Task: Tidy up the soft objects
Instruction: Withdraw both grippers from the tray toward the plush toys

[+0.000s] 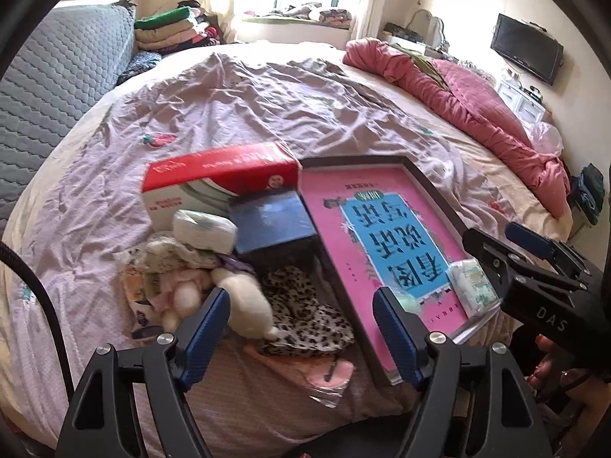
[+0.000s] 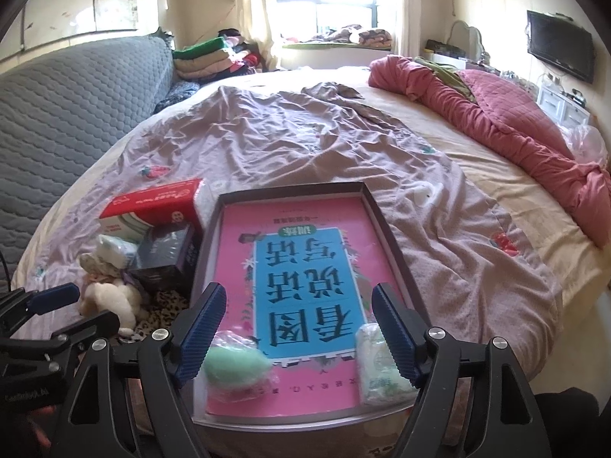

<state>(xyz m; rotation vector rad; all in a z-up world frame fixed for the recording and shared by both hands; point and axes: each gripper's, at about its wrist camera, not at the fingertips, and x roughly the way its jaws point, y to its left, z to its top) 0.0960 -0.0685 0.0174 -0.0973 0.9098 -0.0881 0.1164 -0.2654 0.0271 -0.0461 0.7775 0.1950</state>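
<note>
A dark tray point(image 2: 290, 190) lined with a pink and blue book lies on the bed. On its near end sit a green sponge in clear wrap point(image 2: 236, 368) and a small tissue pack point(image 2: 378, 366). My right gripper point(image 2: 298, 297) hovers open above that end, with nothing between its fingers. Left of the tray is a heap of soft things: a white plush toy point(image 1: 248, 305), a leopard-print cloth point(image 1: 305, 316) and a white wrapped pack point(image 1: 202, 229). My left gripper point(image 1: 299, 301) stands open over the plush toy and the cloth, its pads pressing on neither.
A red and white tissue box point(image 1: 214, 179) and a dark blue box point(image 1: 271, 225) stand behind the heap. A rumpled mauve sheet point(image 1: 236, 107) covers the bed and a pink quilt point(image 1: 477, 107) lies along its right side. A grey padded headboard point(image 1: 57, 87) rises on the left.
</note>
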